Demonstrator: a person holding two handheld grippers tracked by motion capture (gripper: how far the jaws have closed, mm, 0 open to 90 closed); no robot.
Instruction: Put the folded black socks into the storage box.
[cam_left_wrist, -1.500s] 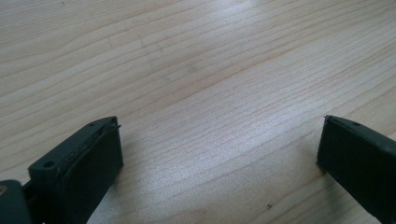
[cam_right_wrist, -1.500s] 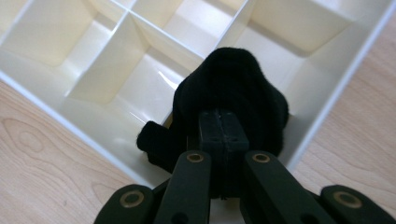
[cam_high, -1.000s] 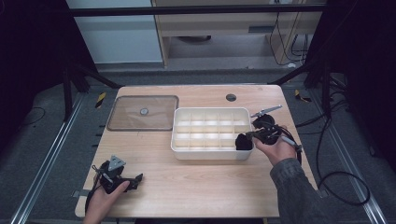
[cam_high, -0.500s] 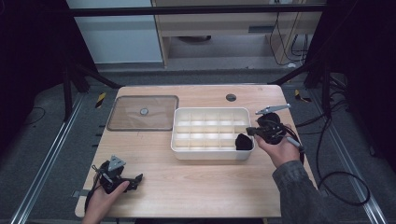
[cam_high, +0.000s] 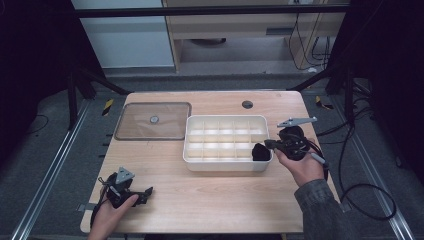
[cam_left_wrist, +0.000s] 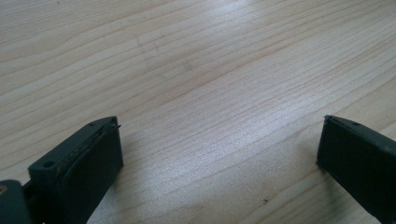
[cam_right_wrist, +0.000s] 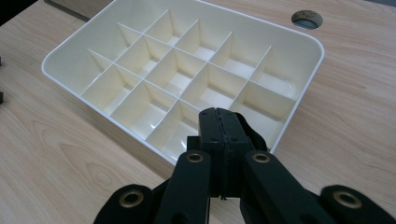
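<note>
Tray (cam_high: 225, 165) sits open in the middle of the bench (cam_high: 215, 200), with its clear lid (cam_high: 152, 121) lying flat just beside it on the left. So the uncovering is done, as I read it.

From the right gripper view, every compartment of the tray (cam_right_wrist: 65, 51) that I can see is bare white. In the high view there is one dark lump (cam_high: 260, 151) in the near right corner compartment. I cannot tell whether that is a part dropped in there or just the tips of my right gripper (cam_high: 267, 144). That corner is hidden behind the jaws in the gripper's own view.

The right gripper (cam_right_wrist: 219, 114) is fully closed with nothing between the pads, and it hangs just over the tray's near right corner. The left gripper (cam_high: 147, 191) is parked well away at the near left corner of the bench. Its jaws are wide and there is only bare wood between them (cam_left_wrist: 219, 154).

I would judge what is left to be either filling or closing. I see no loose parts on the bench to sort, so my guess is that the lid goes back on.

Little stands in the way — the hole (cam_high: 247, 104) in the bench behind the tray is clear of any path. The lid lies flat on the wood, so getting a jaw under its edge may be the awkward bit. The right gripper would also have to clear the tray's rim first.
</note>
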